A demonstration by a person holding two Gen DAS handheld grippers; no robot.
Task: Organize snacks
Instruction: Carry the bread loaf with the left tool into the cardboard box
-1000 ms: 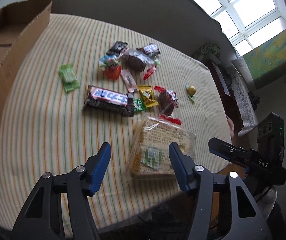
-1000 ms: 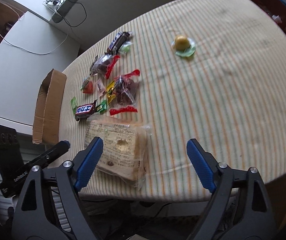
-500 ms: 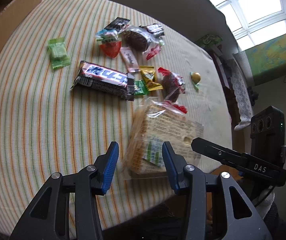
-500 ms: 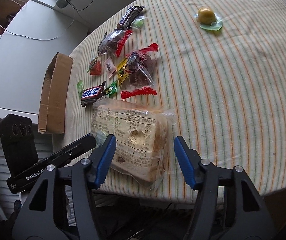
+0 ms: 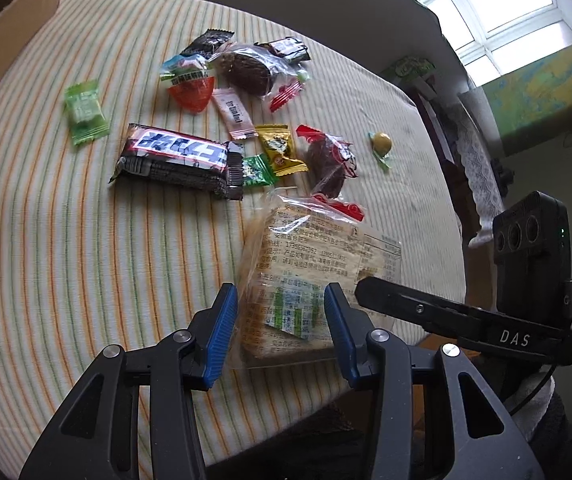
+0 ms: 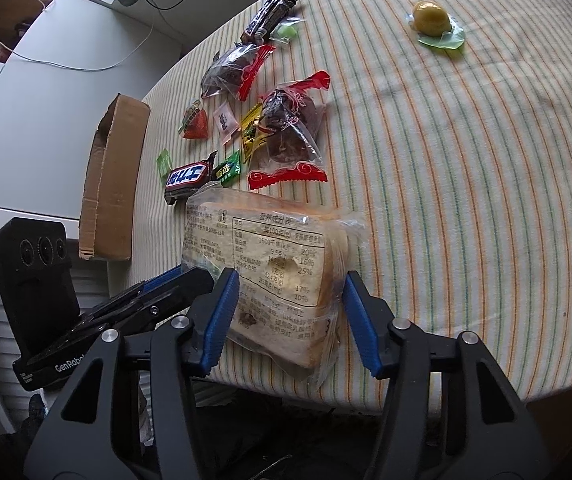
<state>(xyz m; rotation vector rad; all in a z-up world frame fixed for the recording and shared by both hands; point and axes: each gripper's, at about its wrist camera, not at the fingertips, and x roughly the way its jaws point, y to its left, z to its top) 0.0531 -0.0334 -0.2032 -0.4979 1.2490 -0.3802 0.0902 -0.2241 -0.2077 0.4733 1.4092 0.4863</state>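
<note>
A: While both tools crowd the same edge of the tabletop (image 6: 485, 160), look at the left gripper (image 5: 282, 332): its blue pads are drawn in on either side of the bagged bread (image 5: 309, 280), one against each flank of the wrapper.

B: And the right gripper (image 6: 291, 322) straddles that same loaf from the other end, jaws spread about the width of the bread. Its left pad presses the plastic; the right pad sits at the crinkled bag, and I can't tell whether it bites the loaf itself.

A: So is either one truly clamped? From the left wrist view the pads hug the bag closely, yet I cannot say whether they squeeze it or merely touch.

B: Same on my side. The loaf lies flat by the near edge, label up, partly overhanging it.

A: Beyond it, toward the middle, the rest of the snacks lie scattered: a chocolate bar (image 5: 178, 160), a green candy (image 5: 84, 112), a yellow candy (image 5: 280, 148), two dark cakes in clear wrap.

B: A round yellow sweet (image 6: 429, 18) sits alone, well apart, toward the far edge.

A: The cardboard box (image 6: 112, 184) rests along the side edge, near the chocolate bar.
</note>
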